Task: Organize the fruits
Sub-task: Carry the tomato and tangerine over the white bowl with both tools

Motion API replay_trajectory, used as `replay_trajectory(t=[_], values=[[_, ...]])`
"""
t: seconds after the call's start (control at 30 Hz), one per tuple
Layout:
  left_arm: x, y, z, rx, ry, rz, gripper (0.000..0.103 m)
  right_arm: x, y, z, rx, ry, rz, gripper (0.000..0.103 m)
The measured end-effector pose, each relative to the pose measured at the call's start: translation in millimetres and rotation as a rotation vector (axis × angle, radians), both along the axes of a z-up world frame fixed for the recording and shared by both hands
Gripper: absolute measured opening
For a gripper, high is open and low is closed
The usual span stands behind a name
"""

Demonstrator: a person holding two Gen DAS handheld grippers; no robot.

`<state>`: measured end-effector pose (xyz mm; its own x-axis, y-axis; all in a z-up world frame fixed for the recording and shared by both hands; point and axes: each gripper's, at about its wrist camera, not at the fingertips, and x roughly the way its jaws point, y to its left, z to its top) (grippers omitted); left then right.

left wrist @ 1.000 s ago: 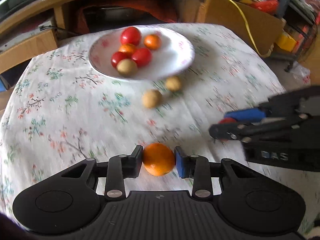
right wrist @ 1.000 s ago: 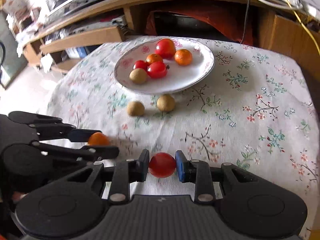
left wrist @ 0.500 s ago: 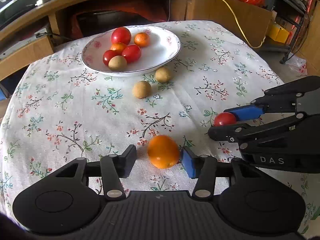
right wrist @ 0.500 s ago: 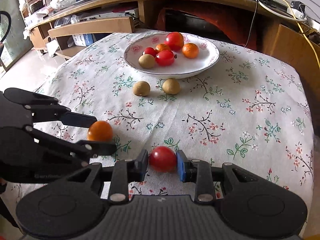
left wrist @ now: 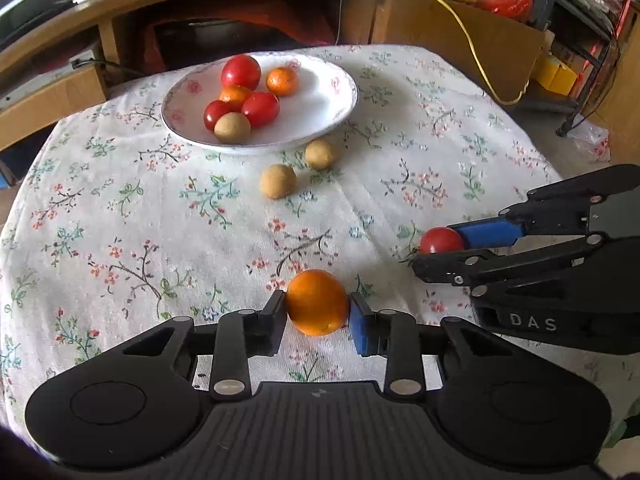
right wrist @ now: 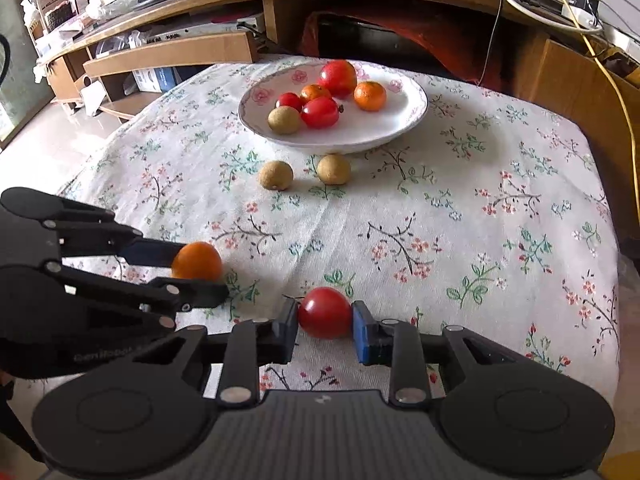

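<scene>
Left hand-held gripper (left wrist: 318, 312) is closing its jaws on an orange (left wrist: 317, 302), which sits between the pads and touches both, low over the near part of the table (left wrist: 120, 220). Right hand-held gripper (right wrist: 325, 322) is clamped narrow on a red tomato (right wrist: 325, 313), also near the front edge, with its dark stem pointing toward the left pad. The two grippers sit side by side, close but apart.

A wide stretch of bare flowered cloth lies between the grippers and the plate (right wrist: 400, 128), which stands near the table's far edge. Two brown fruits (right wrist: 275, 175) rest on the cloth just in front of the plate, one nearly touching its rim. The plate holds three tomatoes, two small oranges and one brown fruit, bunched toward its left half; its right half is bare. Wooden furniture stands beyond the far edge, and the floor drops away at left and right.

The orange is nearly round, with no clear long axis.
</scene>
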<state>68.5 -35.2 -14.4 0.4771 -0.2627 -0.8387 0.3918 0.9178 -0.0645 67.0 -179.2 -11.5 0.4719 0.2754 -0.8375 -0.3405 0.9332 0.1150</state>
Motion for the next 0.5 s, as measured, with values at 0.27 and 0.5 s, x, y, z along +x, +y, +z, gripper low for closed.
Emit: replay_trajectory(t=[0.27, 0.5], values=[[25, 7, 23, -0.067, -0.048, 0.06, 0.041, 25, 3, 23, 0.052, -0.051, -0.028, 0.02], [61, 8, 35, -0.067, -0.089, 0.097, 0.04, 61, 6, 34, 0.076, -0.083, -0.057, 0.02]])
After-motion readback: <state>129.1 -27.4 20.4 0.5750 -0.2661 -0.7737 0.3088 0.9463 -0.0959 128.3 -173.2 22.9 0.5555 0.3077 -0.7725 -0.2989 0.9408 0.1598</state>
